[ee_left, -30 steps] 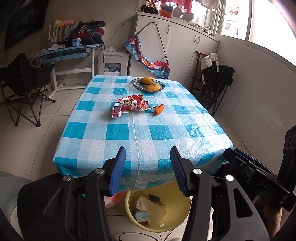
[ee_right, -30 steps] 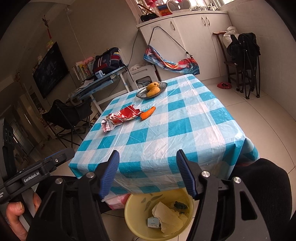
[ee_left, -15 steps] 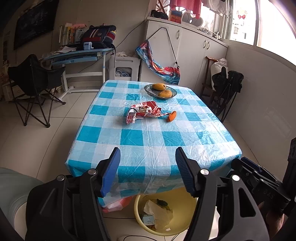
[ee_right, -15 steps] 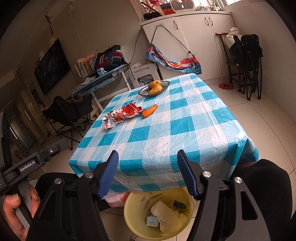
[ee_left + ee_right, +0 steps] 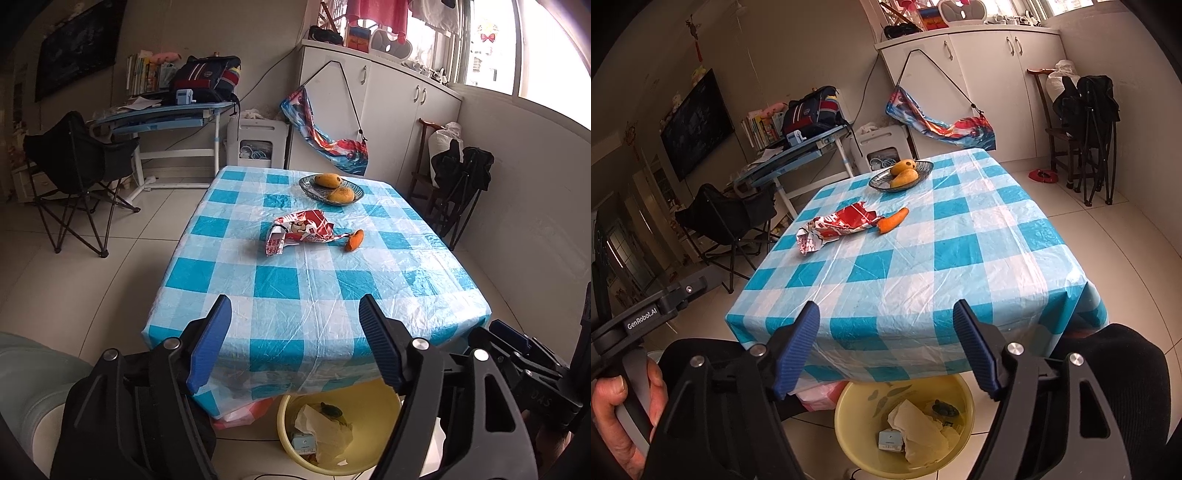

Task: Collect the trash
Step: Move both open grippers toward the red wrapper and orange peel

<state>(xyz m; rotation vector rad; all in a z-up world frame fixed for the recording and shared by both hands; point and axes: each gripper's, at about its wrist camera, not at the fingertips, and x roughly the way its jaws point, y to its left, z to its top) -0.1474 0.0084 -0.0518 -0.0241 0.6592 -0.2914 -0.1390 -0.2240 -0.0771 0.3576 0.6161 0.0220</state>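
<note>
A crumpled red and white snack wrapper [image 5: 299, 233] [image 5: 838, 225] lies near the middle of the table with the blue checked cloth [image 5: 314, 280] [image 5: 923, 258]. An orange carrot piece [image 5: 354, 240] [image 5: 894, 220] lies just right of it. A yellow basin [image 5: 380, 402] [image 5: 853, 406] holding paper and other trash stands on the floor under the table's near edge. My left gripper [image 5: 295, 343] is open and empty, held before the near edge. My right gripper [image 5: 884, 343] is open and empty, also short of the near edge.
A dish with mangoes [image 5: 330, 188] [image 5: 901, 175] sits at the table's far end. A black folding chair [image 5: 74, 162] and a blue desk [image 5: 162, 110] stand to the left. White cabinets [image 5: 369, 110] and a second folded chair [image 5: 458, 173] are at the right.
Both grippers have drawn back and risen a little, so the table looks farther away. Both stay open. The wrapper and the carrot have not moved.
</note>
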